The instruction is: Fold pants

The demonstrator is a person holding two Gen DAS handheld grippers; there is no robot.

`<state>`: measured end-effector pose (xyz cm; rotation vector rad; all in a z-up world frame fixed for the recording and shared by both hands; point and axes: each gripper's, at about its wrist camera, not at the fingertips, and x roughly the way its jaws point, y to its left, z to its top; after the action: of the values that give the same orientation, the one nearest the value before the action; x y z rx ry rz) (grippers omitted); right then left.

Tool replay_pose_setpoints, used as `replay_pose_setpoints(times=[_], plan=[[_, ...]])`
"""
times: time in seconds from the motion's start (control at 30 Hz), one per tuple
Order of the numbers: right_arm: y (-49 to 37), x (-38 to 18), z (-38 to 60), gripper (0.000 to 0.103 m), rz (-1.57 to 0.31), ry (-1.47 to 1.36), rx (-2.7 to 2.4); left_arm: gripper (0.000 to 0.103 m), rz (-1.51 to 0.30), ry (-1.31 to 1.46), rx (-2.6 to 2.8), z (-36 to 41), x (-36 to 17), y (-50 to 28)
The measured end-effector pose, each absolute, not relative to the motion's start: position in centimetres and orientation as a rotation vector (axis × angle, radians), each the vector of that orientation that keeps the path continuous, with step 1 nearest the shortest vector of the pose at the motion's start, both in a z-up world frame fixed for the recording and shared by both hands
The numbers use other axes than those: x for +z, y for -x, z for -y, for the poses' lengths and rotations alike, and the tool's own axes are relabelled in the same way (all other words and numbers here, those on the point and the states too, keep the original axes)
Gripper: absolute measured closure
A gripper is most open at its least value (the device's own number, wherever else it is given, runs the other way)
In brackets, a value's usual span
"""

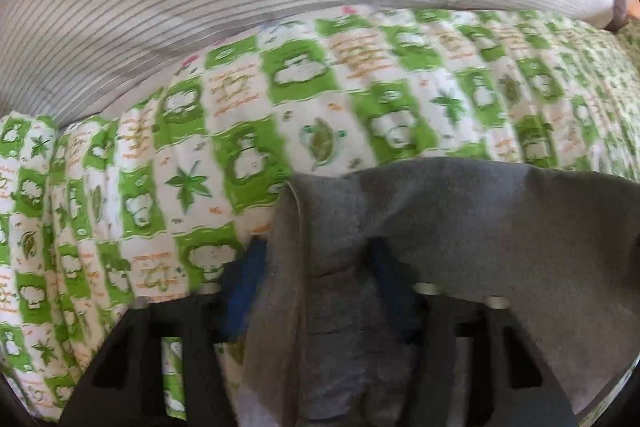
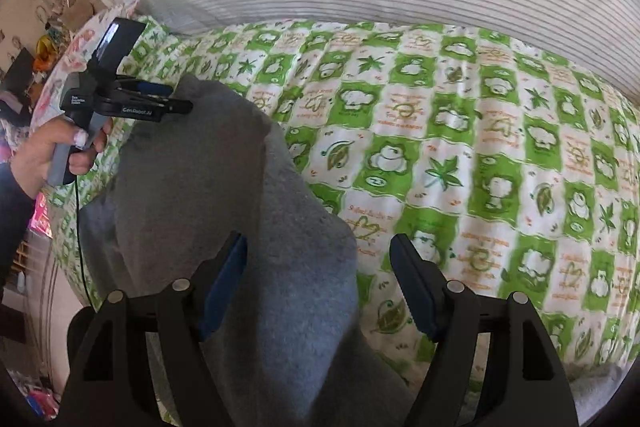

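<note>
Grey pants [image 2: 224,195] draped over a green patterned bed [image 2: 460,155]. Left gripper [image 1: 316,251] jaws clamped on a pants fold. Right gripper [image 2: 320,255] jaws wide apart, fabric loose between.

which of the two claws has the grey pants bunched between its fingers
The left claw has the grey pants bunched between its fingers; the right claw stands wider, cloth only by one finger.
</note>
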<state>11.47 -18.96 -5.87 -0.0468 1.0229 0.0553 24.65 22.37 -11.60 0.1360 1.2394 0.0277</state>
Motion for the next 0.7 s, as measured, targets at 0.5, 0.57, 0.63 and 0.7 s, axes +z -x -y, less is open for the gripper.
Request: replay_pose_setpoints(times=[0.5, 0.57, 0.63, 0.7], plan=[[-14.6, 6.3, 17.8, 0.09, -0.707, 0.253, -0.134, 0.088, -0.811, -0.088, -0.005, -22.8, 2.7, -19.2], [-14.0, 7.0, 16.4, 0.09, -0.674, 0.287, -0.129, 0.088, -0.798, -0.125, -0.004, -22.7, 2.7, -17.5], [-12.9, 6.2, 15.3, 0.09, -0.673, 0.312, -0.097, 0.088, -0.804, -0.139, -0.014, -22.8, 2.1, -15.7], [-11.0, 4.4, 13.9, 0.09, -0.688, 0.335, -0.051, 0.088, -0.811, -0.149, -0.013, -22.9, 1.3, -14.6]])
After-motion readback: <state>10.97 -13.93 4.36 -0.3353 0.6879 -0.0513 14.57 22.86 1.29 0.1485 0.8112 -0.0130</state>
